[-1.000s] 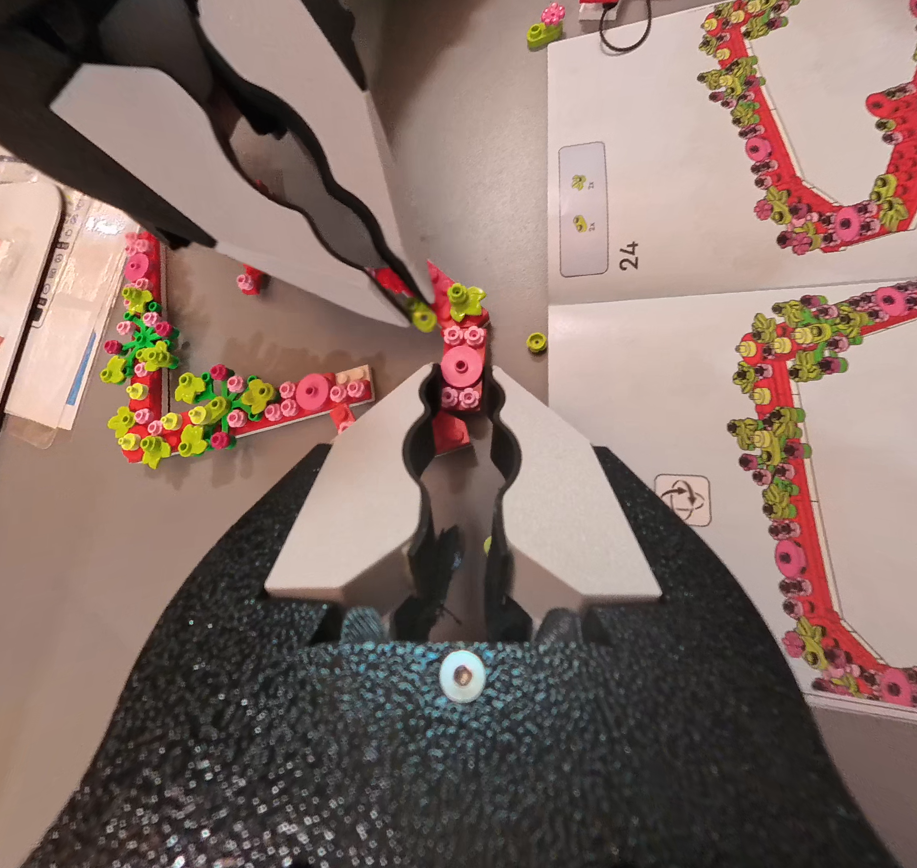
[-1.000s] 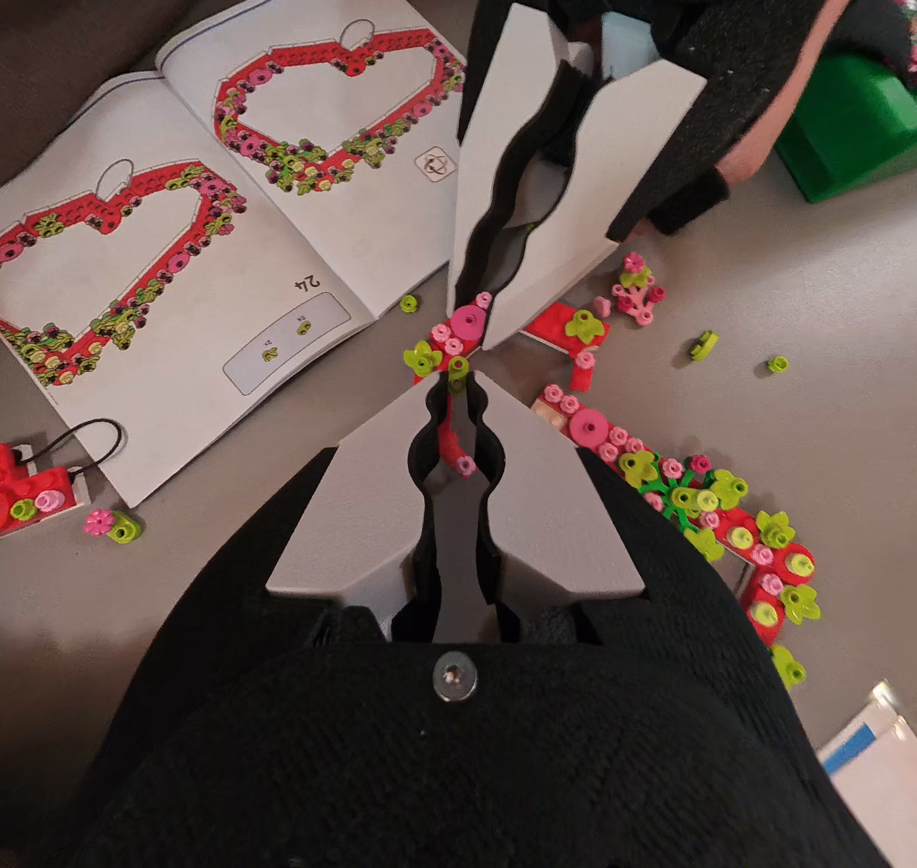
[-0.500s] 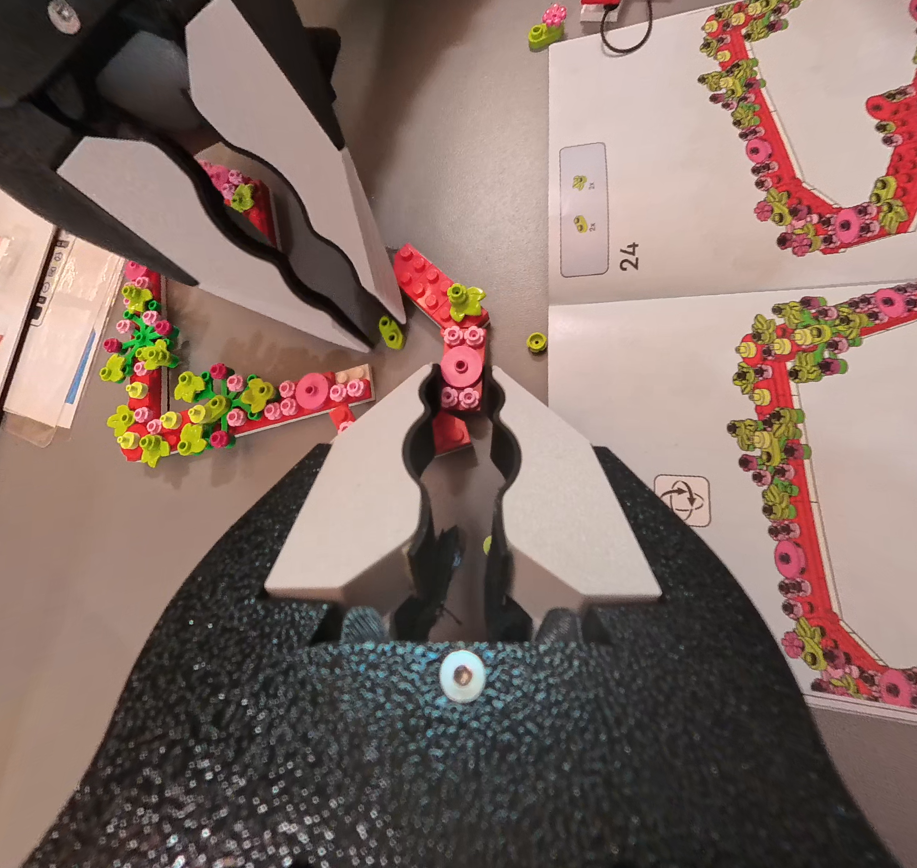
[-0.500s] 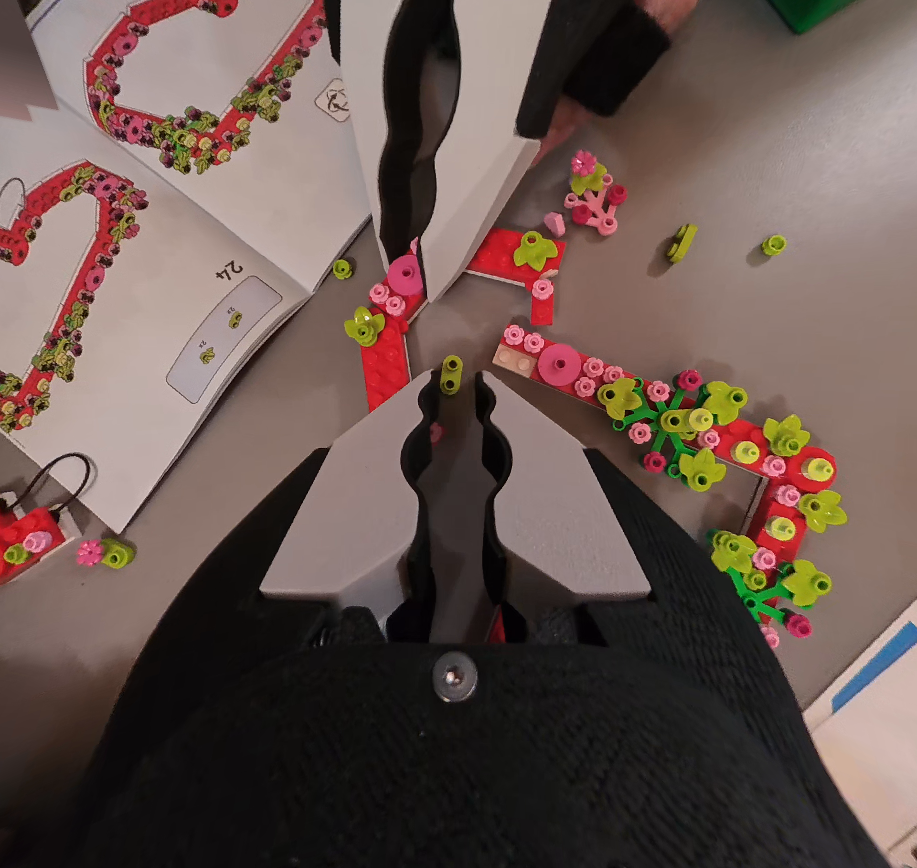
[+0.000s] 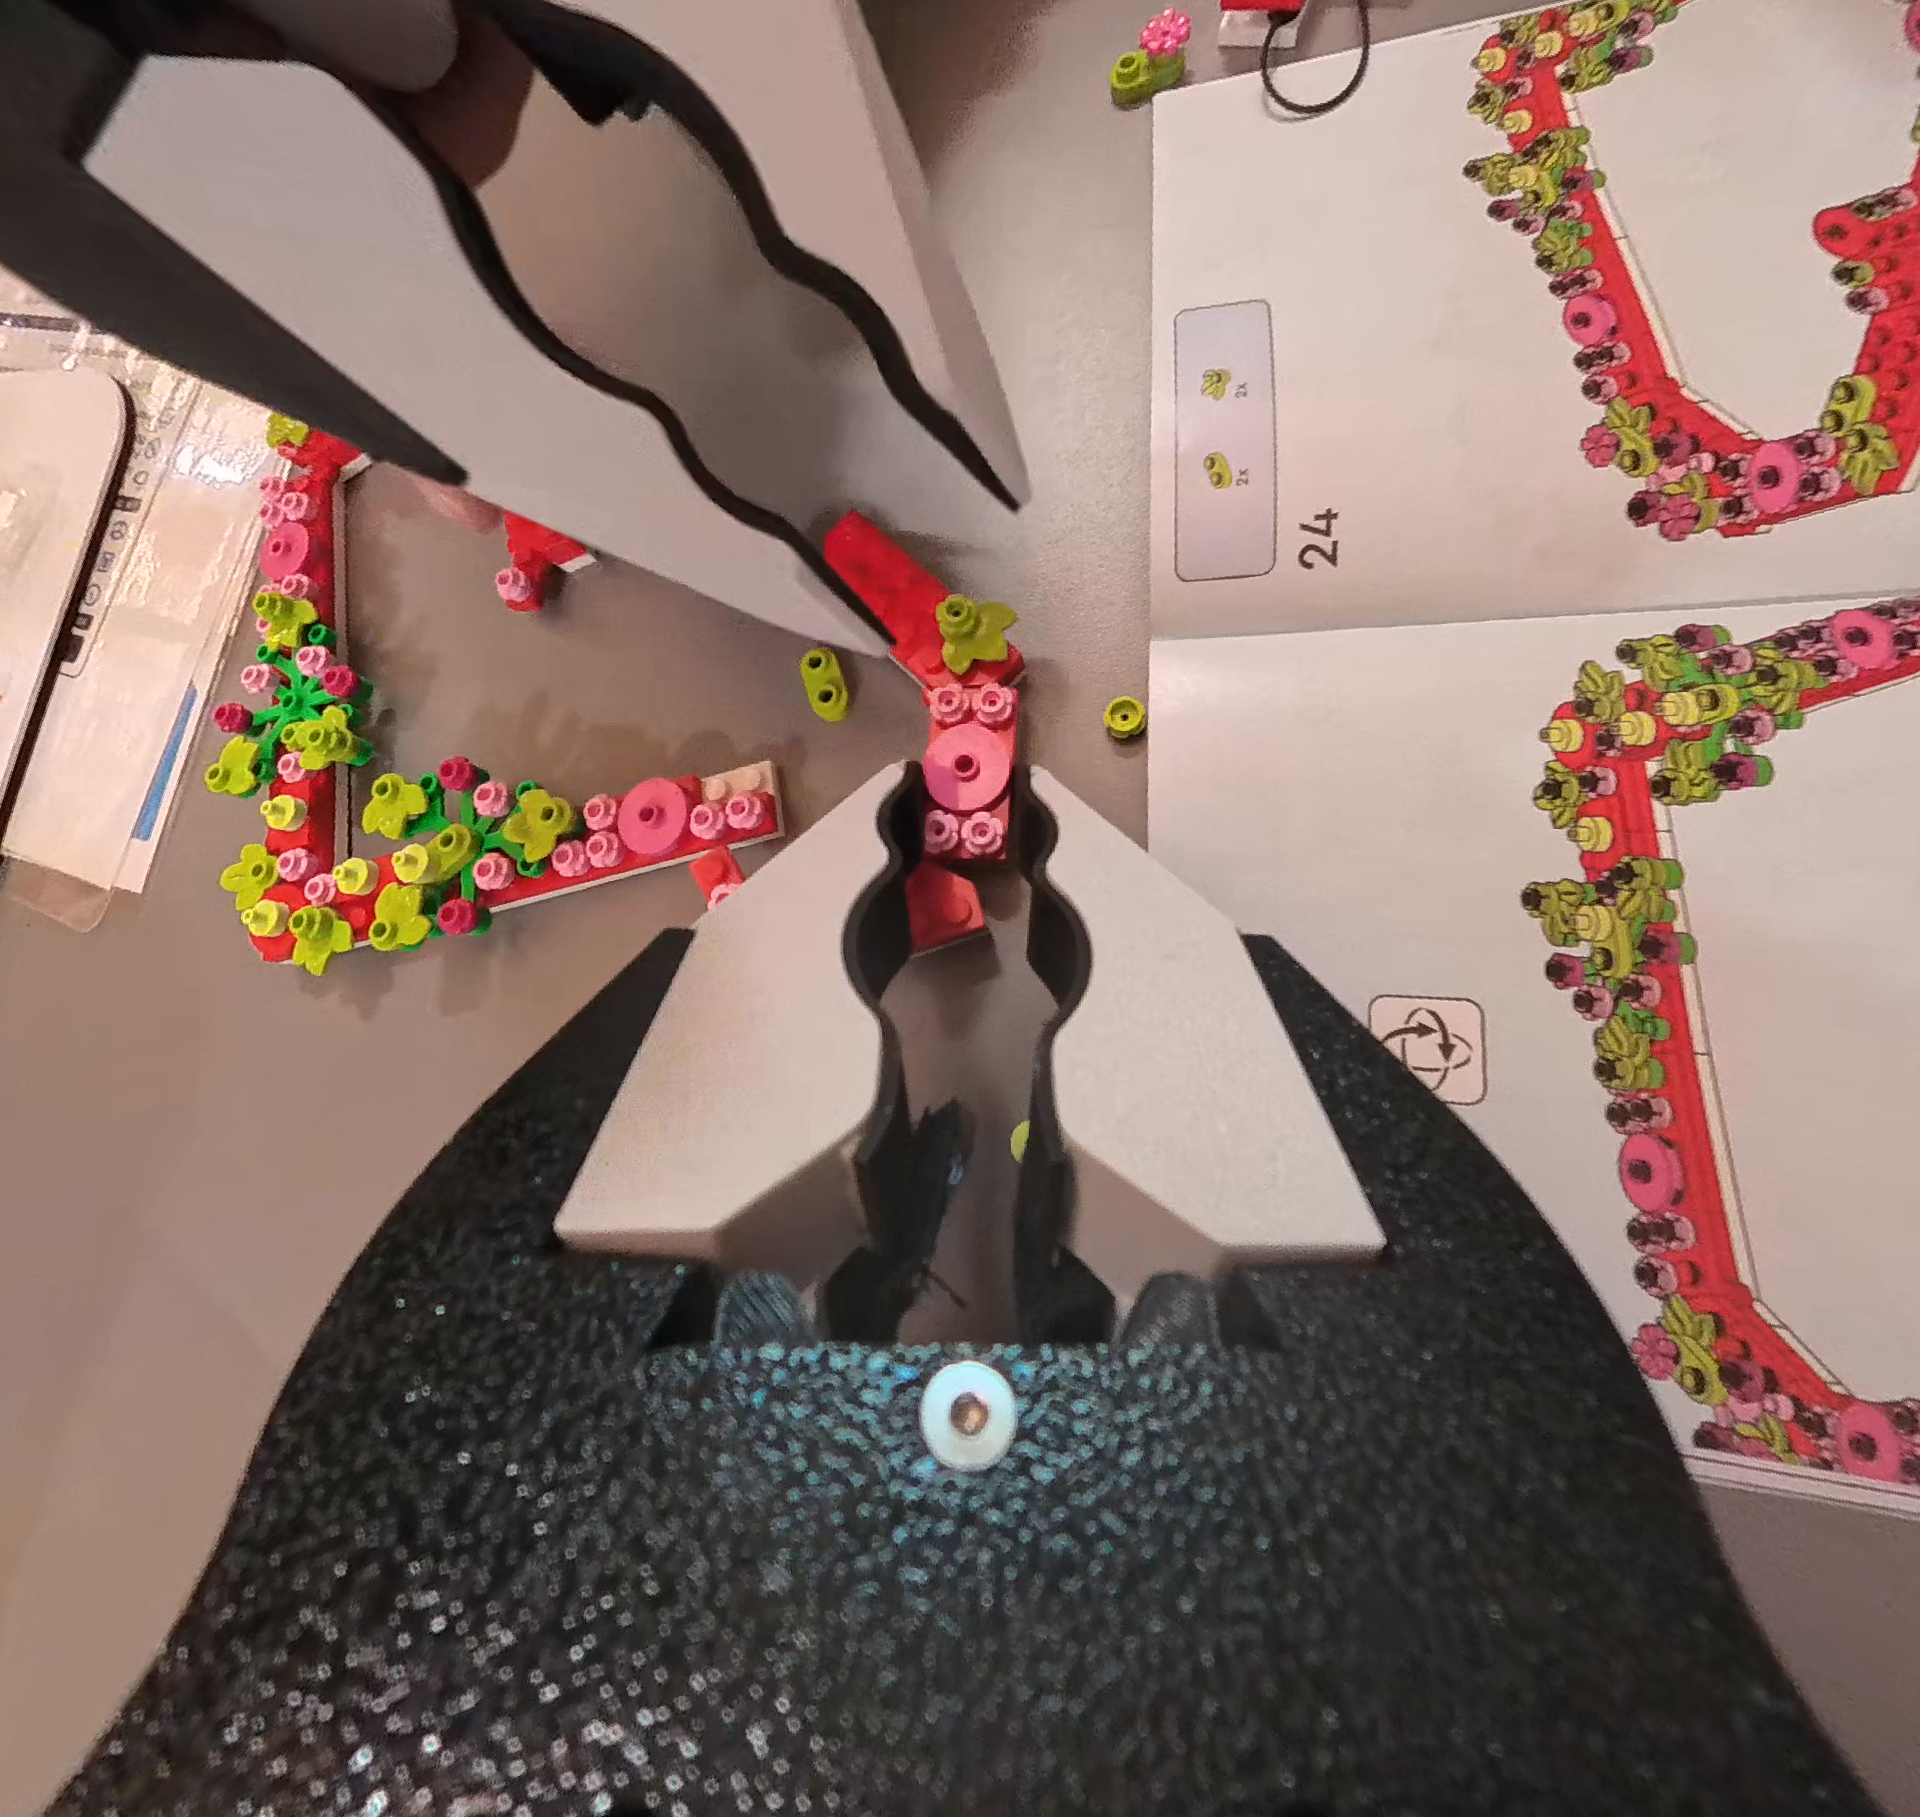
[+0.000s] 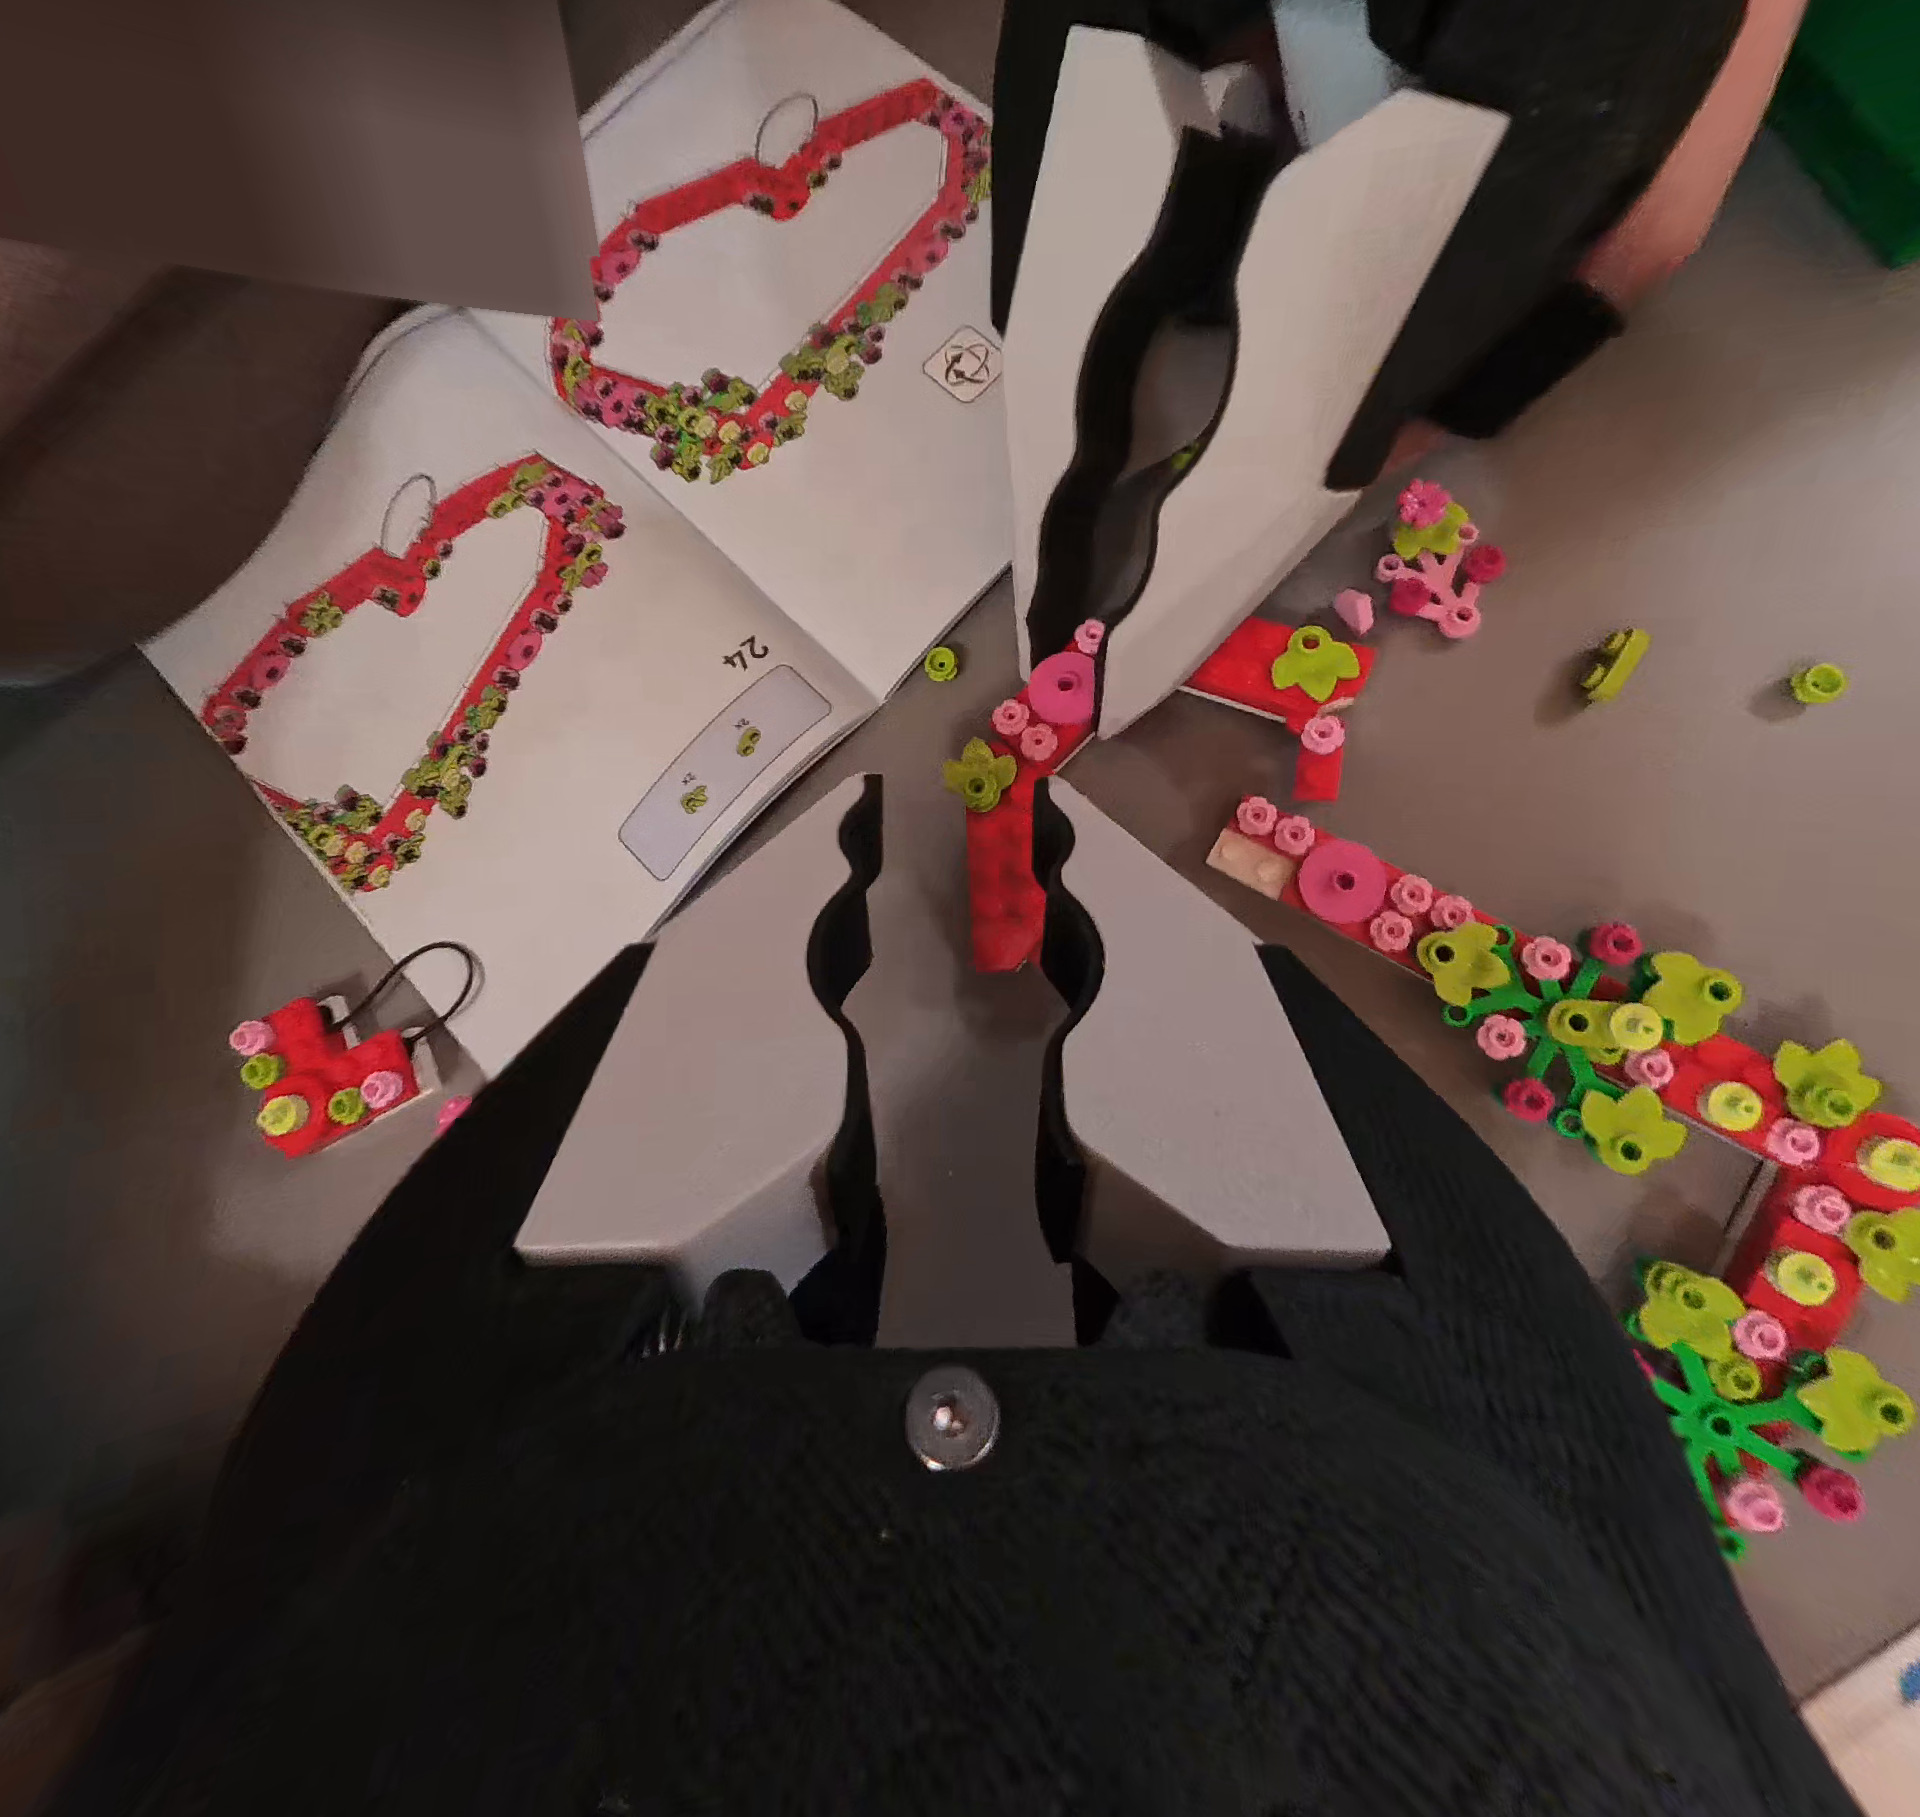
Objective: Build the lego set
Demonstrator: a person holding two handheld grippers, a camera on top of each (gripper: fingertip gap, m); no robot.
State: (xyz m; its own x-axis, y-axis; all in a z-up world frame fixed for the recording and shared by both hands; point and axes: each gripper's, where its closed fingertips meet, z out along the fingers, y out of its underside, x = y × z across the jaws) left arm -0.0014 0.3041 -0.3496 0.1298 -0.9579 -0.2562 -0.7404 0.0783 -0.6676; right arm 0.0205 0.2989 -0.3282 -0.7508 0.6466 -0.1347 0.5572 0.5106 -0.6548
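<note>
My left gripper (image 5: pixel 966 791) is shut on the pink-flowered end of a red lego strip (image 5: pixel 966 728) that lies on the grey table. It also shows from the far side in the right wrist view (image 6: pixel 1081 666). My right gripper (image 6: pixel 958 791) is open and empty. The strip's bare red end (image 6: pixel 1003 894) lies between its fingers, close to the right one. In the left wrist view the right gripper (image 5: pixel 956 583) hangs over that end. A lime two-stud piece (image 5: pixel 826 692) lies loose on the table beside the strip. It is hidden in the right wrist view.
An open instruction booklet (image 5: pixel 1455 624) (image 6: pixel 623 676) lies beside the strip. An L-shaped flowered assembly (image 5: pixel 416 832) (image 6: pixel 1558 1019), a short red angle piece (image 6: pixel 1268 666), a red piece with a cord loop (image 6: pixel 322 1071) and loose lime studs (image 5: pixel 1122 716) lie around. A green box (image 6: pixel 1860 105) stands far right. Both grippers' tips are close together, under 4 cm apart.
My right gripper let go of the lime piece, which now lies beside the strip. It opened wider and moved back over the strip's bare end. My left gripper has kept its hold.
</note>
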